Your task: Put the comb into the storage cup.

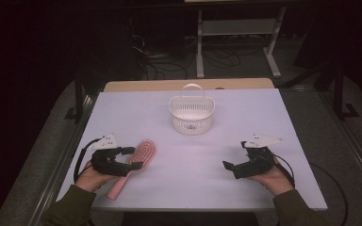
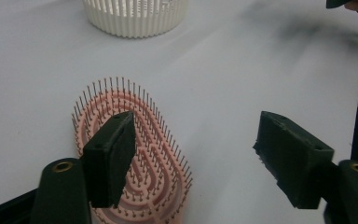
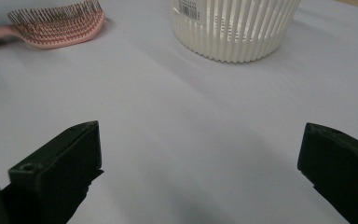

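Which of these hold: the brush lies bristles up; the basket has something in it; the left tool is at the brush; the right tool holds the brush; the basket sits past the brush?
1. The brush lies bristles up. True.
2. The basket has something in it. False: as far as the high view shows, it looks empty.
3. The left tool is at the brush. True: its jaws stand apart over the brush head.
4. The right tool holds the brush. False: its jaws are open over bare table.
5. The basket sits past the brush. True.
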`<state>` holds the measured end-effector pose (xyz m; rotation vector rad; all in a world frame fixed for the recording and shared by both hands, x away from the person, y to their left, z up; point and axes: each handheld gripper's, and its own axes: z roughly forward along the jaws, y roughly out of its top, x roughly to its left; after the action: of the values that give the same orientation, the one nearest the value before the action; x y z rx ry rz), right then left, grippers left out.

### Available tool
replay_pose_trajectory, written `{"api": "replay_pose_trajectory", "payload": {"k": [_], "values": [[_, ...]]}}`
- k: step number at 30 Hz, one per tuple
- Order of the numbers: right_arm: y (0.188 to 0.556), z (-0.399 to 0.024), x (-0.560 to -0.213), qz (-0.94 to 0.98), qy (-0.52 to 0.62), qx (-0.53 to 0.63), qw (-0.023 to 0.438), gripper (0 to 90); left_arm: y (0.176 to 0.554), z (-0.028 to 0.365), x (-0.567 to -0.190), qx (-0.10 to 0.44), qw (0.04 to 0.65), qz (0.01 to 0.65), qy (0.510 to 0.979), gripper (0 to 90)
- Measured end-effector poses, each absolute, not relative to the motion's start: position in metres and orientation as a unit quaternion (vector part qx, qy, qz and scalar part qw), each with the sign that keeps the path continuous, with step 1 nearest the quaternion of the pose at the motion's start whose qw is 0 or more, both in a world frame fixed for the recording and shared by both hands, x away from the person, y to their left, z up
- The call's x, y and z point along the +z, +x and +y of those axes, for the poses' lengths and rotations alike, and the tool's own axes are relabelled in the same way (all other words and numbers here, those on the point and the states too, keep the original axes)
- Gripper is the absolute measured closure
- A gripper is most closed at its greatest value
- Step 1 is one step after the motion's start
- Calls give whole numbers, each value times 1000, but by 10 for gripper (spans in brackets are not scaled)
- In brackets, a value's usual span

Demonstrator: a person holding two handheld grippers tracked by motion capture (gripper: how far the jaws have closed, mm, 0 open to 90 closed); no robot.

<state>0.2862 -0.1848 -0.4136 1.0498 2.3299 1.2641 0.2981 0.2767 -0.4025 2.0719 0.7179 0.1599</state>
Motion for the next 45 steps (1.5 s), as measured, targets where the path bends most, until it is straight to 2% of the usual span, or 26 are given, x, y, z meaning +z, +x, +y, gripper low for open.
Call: {"api": "replay_pose_trajectory", "payload": {"k": [10, 15, 34, 45], "values": [[286, -184, -414, 810, 363, 437, 143, 0, 290, 282, -404, 61, 444, 295, 844, 466], [287, -183, -415, 811, 364, 436, 143, 0, 287, 284, -406, 56, 441, 296, 846, 511], [287, -183, -416, 812, 366, 433, 141, 0, 282, 291, -410, 41, 420, 302, 855, 899], [287, -183, -417, 812, 366, 433, 140, 0, 276, 289, -418, 32, 387, 293, 873, 900]]}}
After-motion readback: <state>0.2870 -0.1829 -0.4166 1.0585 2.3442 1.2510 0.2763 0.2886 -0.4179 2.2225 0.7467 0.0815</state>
